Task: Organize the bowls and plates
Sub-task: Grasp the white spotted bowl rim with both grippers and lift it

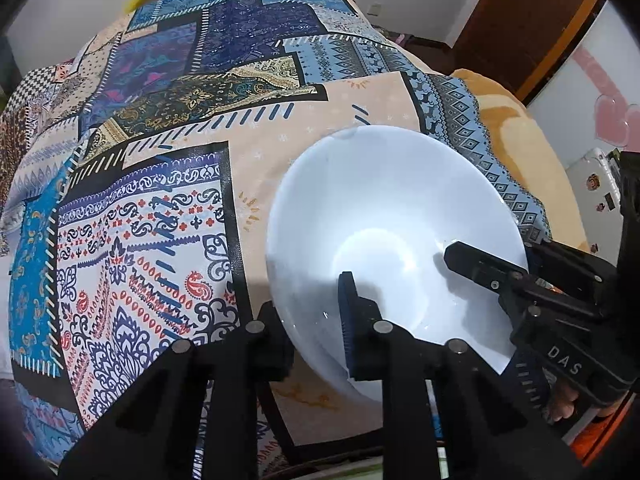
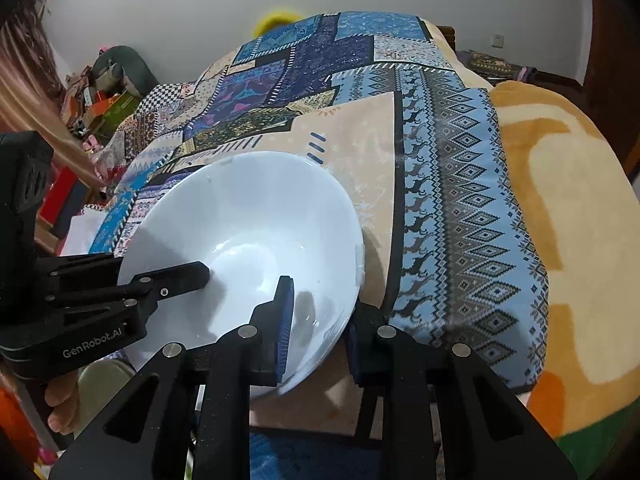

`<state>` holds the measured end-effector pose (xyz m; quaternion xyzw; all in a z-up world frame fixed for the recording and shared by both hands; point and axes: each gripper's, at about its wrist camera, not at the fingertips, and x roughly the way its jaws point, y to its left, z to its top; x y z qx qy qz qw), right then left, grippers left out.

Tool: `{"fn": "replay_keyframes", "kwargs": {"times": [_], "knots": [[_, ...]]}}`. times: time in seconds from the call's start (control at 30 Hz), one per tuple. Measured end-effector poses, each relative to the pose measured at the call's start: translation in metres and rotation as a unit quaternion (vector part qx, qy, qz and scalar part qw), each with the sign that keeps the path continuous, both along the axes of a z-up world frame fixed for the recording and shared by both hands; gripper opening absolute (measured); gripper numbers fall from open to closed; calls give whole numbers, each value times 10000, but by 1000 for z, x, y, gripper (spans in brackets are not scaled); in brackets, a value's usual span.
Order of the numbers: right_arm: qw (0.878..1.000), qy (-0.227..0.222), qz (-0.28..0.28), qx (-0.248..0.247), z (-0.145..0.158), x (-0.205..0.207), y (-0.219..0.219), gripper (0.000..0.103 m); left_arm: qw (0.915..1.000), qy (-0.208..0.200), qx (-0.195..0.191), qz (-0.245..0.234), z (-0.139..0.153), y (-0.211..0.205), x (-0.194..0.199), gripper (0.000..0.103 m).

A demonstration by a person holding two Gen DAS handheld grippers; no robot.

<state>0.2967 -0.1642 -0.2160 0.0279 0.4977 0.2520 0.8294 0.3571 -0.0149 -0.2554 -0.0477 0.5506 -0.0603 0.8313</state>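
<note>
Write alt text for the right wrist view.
Both grippers clamp the rim of a white bowl on a patchwork cloth: right gripper at the near rim, left gripper from the left.

Left wrist view: sits just behind left tool (image 1: 316, 320), faces steeply down, white bowl (image 1: 384, 208) close at lower right of frame, patchwork cover (image 1: 168, 128) filling rest. Right wrist view: sits just behind right tool (image 2: 320, 328), faces steeply down, same bowl (image 2: 256, 208) close at lower left. Both views share bowl, cover, each other's tool.
</note>
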Motion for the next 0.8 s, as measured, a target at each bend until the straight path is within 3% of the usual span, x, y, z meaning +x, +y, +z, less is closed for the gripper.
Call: {"fn": "replay_keyframes", "kwargs": {"times": [0.23, 0.8], "knots": [[9998, -191, 14, 16, 22, -21, 2, 21, 9999, -72, -46, 60, 13, 3, -19, 19], [9971, -699, 191, 221, 82, -77, 29, 21, 9972, -693, -54, 263, 88, 23, -94, 19]]}}
